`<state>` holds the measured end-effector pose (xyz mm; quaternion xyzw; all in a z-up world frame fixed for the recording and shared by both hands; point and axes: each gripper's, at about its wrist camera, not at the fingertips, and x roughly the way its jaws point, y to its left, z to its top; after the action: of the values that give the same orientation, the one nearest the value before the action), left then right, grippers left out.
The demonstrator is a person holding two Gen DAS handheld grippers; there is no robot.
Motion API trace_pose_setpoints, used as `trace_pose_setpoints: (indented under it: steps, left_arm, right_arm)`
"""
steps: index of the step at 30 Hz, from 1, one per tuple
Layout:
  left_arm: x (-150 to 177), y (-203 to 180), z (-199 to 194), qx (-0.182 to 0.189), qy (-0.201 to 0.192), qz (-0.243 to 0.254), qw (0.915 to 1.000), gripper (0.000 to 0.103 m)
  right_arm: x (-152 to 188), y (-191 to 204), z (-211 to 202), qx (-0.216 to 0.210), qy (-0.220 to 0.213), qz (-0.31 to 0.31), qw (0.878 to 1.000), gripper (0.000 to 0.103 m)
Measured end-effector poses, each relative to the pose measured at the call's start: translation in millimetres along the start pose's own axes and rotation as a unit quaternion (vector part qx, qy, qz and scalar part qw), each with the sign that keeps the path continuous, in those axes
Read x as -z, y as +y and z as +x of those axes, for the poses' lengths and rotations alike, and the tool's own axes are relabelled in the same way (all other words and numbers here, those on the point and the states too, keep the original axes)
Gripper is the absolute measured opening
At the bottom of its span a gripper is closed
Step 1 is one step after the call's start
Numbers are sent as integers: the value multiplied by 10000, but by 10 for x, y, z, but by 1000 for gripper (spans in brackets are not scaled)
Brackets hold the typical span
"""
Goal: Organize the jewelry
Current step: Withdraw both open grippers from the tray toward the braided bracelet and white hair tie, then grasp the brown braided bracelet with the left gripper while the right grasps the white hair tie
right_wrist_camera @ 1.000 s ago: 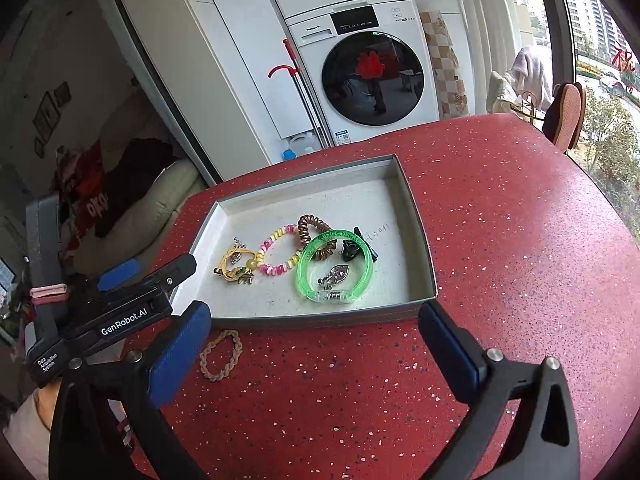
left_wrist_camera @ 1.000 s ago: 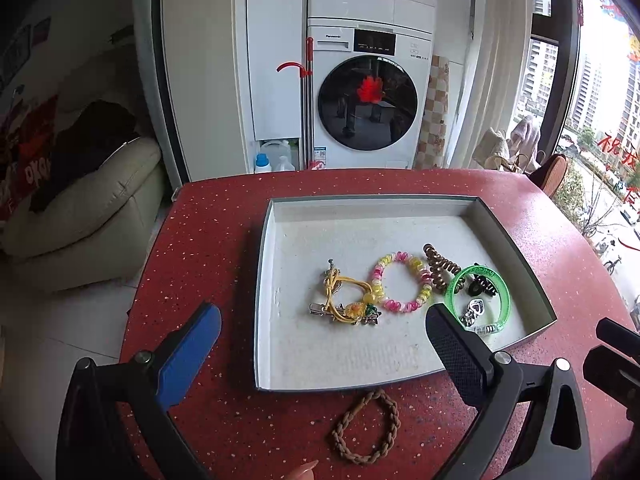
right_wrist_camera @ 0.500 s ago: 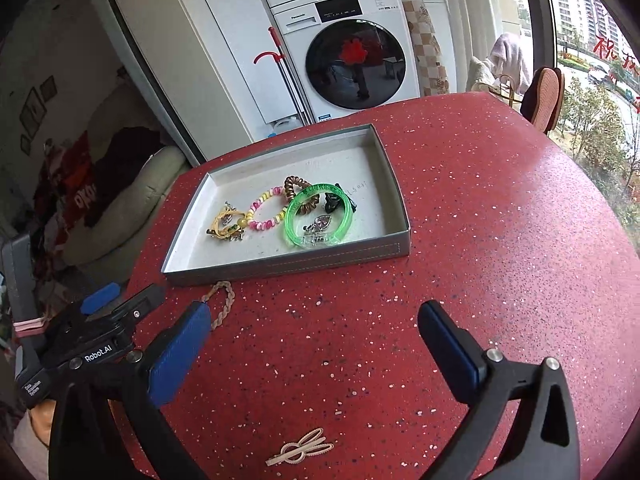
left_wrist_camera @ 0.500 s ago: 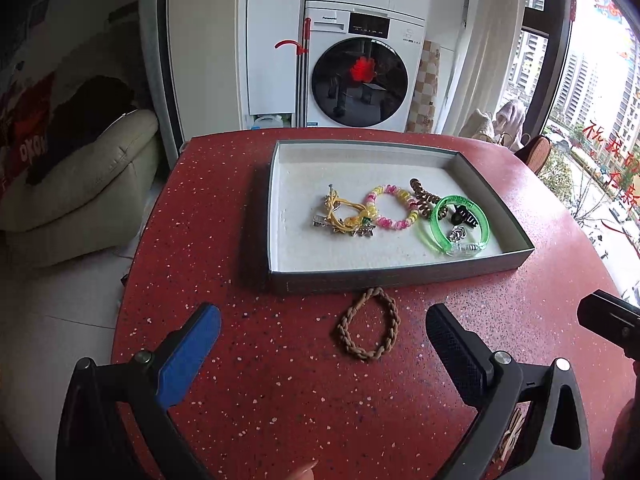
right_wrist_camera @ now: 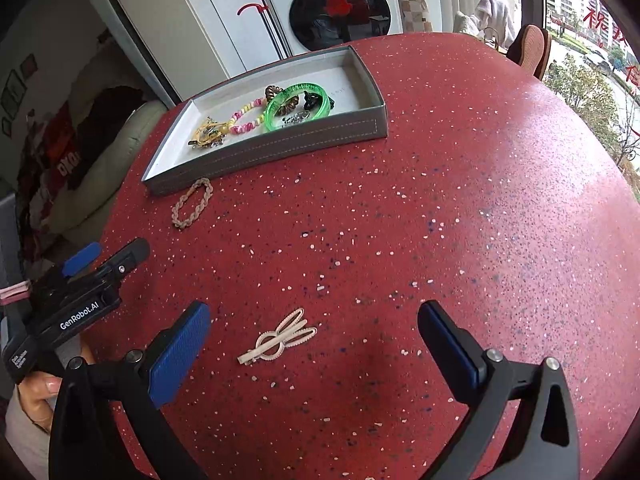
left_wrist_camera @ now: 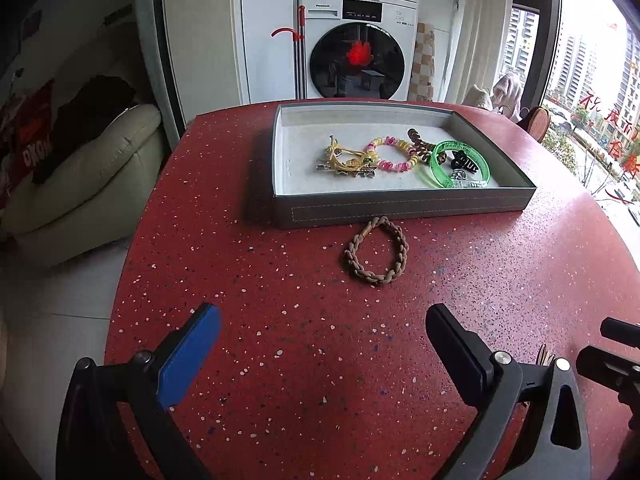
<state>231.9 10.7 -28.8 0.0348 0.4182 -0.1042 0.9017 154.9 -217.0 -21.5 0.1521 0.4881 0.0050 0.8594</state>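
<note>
A grey tray (left_wrist_camera: 400, 202) (right_wrist_camera: 280, 144) on the red table holds a green bangle (left_wrist_camera: 460, 164) (right_wrist_camera: 298, 100), a pink-yellow bead bracelet (left_wrist_camera: 394, 154), a yellow cord piece (left_wrist_camera: 344, 160), a brown coil tie and a black clip. A brown braided bracelet (left_wrist_camera: 376, 250) (right_wrist_camera: 192, 202) lies on the table just in front of the tray. A cream hair clip (right_wrist_camera: 278, 338) lies between my right gripper's fingers. My left gripper (left_wrist_camera: 320, 344) is open and empty, short of the braided bracelet. My right gripper (right_wrist_camera: 314, 340) is open and empty, low over the hair clip.
The round red speckled table (right_wrist_camera: 460, 200) ends near a cream sofa (left_wrist_camera: 80, 176) on the left. A washing machine (left_wrist_camera: 358, 56) stands behind. A chair (right_wrist_camera: 532, 48) and windows are at the right. The left gripper's body (right_wrist_camera: 76, 296) shows in the right wrist view.
Both grippers have pulled back from the tray toward the table's near side. The braided bracelet now lies ahead of the left gripper; the hair clip has come between the right gripper's fingers.
</note>
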Motion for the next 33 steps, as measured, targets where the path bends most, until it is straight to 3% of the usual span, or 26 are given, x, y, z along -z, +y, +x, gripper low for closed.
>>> trace_pose_setpoints:
  steps: [7,14,17,22,28,33]
  left_arm:
    - [41,-36,85,118,187,67,9997,103]
    - [-149,-68,200,124,159,225,9995,103]
    - [-223,-73,290,170,174,272,9993,103]
    - [-314,-106,428,253,253,341,9988,103]
    - [-352,-226,559,291,366,509,9976,103]
    - [-372,-329,645,306,488,568,9967,98]
  right_arm:
    - [197,56,11,189,99,-70,9997,103]
    - [291,246,31,405,42,-243,9989,101]
    - [291,307,53,526,7,-136,9985,95]
    - [309,392,132,749,11,72,9972,75]
    - [322,497,206,1096,-60,33,9940,68]
    - [359,612,246,1352,-151,-413,9898,61]
